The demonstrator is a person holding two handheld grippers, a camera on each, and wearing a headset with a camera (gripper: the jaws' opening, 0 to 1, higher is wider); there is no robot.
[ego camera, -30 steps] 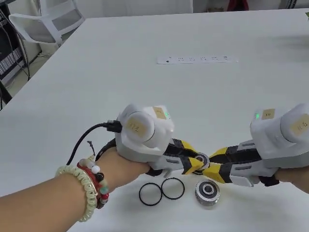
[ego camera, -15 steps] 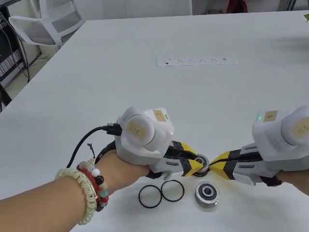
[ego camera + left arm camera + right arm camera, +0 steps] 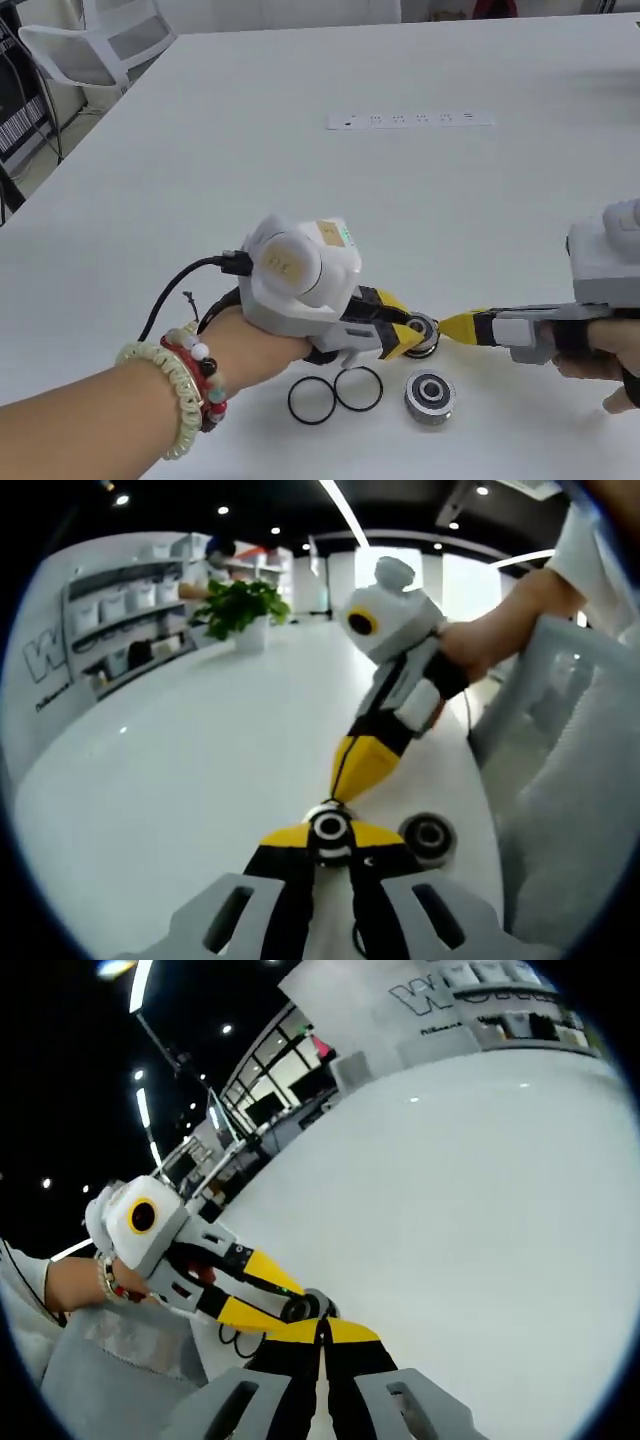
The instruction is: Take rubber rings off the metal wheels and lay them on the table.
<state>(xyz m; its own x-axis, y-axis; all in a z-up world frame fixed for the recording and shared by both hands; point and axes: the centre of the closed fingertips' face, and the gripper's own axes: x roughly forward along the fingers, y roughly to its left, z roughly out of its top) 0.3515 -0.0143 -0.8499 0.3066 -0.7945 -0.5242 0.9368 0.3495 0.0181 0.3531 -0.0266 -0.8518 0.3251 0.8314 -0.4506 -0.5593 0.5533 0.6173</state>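
Note:
My left gripper is shut on a small metal wheel, held just above the white table. In the left gripper view the wheel sits between the yellow tips. My right gripper comes in from the right, its jaws pinched on a thin black rubber ring that stretches from that wheel. In the right gripper view the shut tips sit beside the wheel. Two loose rubber rings lie flat below the left gripper. A second metal wheel rests on the table beside them.
A white power strip lies further back on the table. A white chair stands past the far left corner. A black cable runs from the left gripper over the wrist.
My right gripper has drawn back to the right, away from the held wheel, tips still near it. The left gripper, loose rings and second wheel have stayed in place.

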